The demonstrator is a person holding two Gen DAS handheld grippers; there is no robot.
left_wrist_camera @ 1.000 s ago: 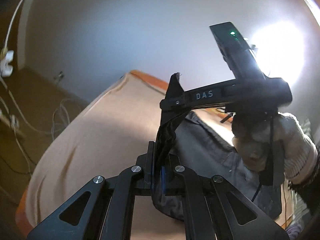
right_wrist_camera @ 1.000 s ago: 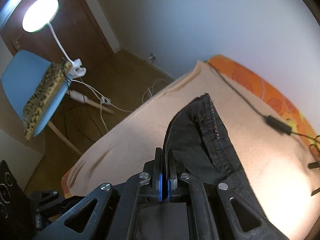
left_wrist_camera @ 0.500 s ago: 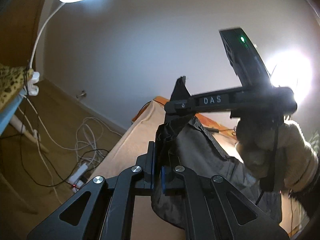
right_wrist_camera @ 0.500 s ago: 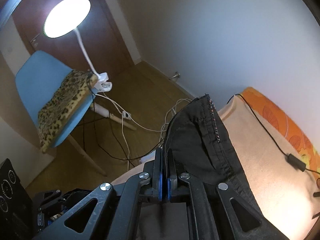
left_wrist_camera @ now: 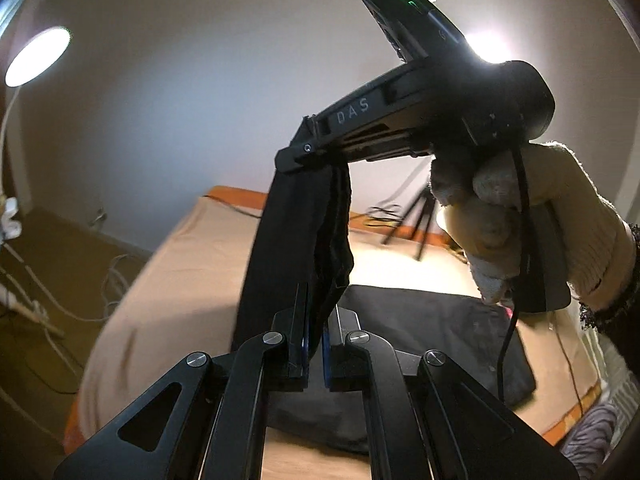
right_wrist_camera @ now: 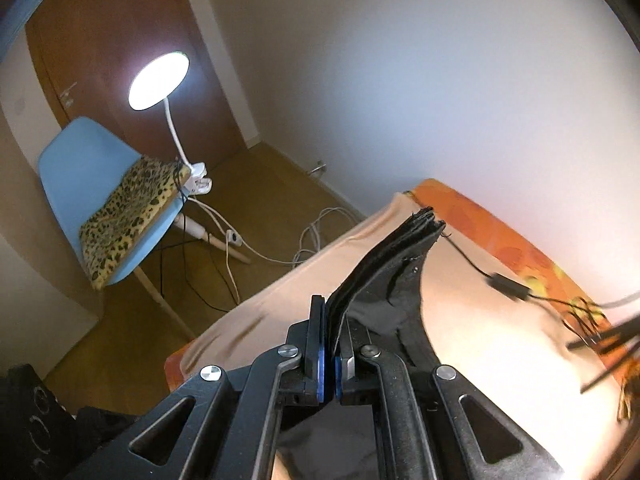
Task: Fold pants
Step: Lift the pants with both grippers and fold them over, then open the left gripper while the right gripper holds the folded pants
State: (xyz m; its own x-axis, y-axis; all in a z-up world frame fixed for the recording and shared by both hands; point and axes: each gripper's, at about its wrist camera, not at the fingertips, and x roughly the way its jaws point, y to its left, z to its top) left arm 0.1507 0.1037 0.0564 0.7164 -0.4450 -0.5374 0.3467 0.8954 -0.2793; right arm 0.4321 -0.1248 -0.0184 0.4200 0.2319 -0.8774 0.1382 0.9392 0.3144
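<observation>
The dark pants [left_wrist_camera: 288, 248] hang in the air above the bed, with a folded part [left_wrist_camera: 432, 332] lying on the beige blanket [left_wrist_camera: 192, 264]. My left gripper [left_wrist_camera: 315, 344] is shut on one edge of the fabric. My right gripper [left_wrist_camera: 298, 156], held by a gloved hand [left_wrist_camera: 520, 224], shows above it in the left wrist view, shut on the top of the same hanging strip. In the right wrist view the right gripper [right_wrist_camera: 330, 344] pinches several layers of the pants [right_wrist_camera: 396, 276], whose edge sticks up past the fingers.
A blue chair [right_wrist_camera: 80, 184] with a leopard cushion [right_wrist_camera: 132, 208] and a clip lamp [right_wrist_camera: 158, 76] stands left of the bed, with white cables [right_wrist_camera: 248, 248] on the wooden floor. A black cable [right_wrist_camera: 508, 286] and a small tripod [left_wrist_camera: 416, 216] lie on the blanket's far side.
Both grippers have swung back toward the bed, still shut on the pants. The right gripper has risen above the left, stretching the fabric into a hanging strip.
</observation>
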